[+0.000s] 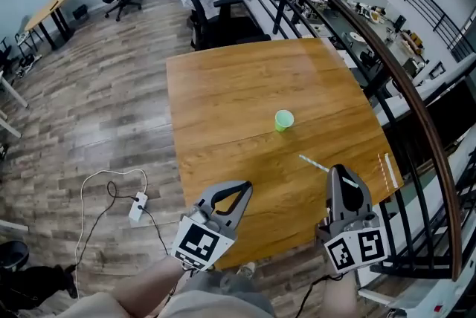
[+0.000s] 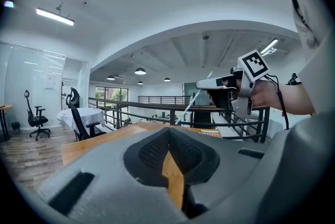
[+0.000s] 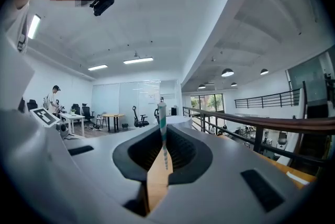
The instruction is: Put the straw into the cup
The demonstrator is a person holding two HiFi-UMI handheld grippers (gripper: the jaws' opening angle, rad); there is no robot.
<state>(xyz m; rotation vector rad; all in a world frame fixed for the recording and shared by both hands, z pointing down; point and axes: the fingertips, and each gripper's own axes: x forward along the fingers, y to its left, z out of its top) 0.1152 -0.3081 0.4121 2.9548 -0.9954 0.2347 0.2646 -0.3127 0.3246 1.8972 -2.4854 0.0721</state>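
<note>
We see the wooden table (image 1: 223, 101) filling the middle of the head view, with a dark railing (image 1: 387, 56) curving along its right side.

Both grippers are at the table's near edge, pointing away from us across the top. The left gripper (image 1: 239, 189) is over the near edge, left of centre. Its own view shows its jaws (image 2: 168, 131) brought together at the tips with nothing between them, only a sliver of table top visible through the gap behind.

The right gripper (image 1: 336, 172) is near the table's near right corner, tilted slightly towards the middle. In the left gripper view we see it held roughly level (image 2: 201, 84) in a hand (image 2: 272, 97) whose wrist comes in from the right.

The green cup (image 1: 283, 119) stands upright on the table, beyond the right gripper and a little to its left, apart from both tools.

The straw (image 1: 313, 163) is clamped between the right gripper's closed jaws. It sticks out past the tips towards the cup, and its free end is short of the cup. In the right gripper view the striped straw (image 3: 163, 129) rises straight from the pinch point.
</note>
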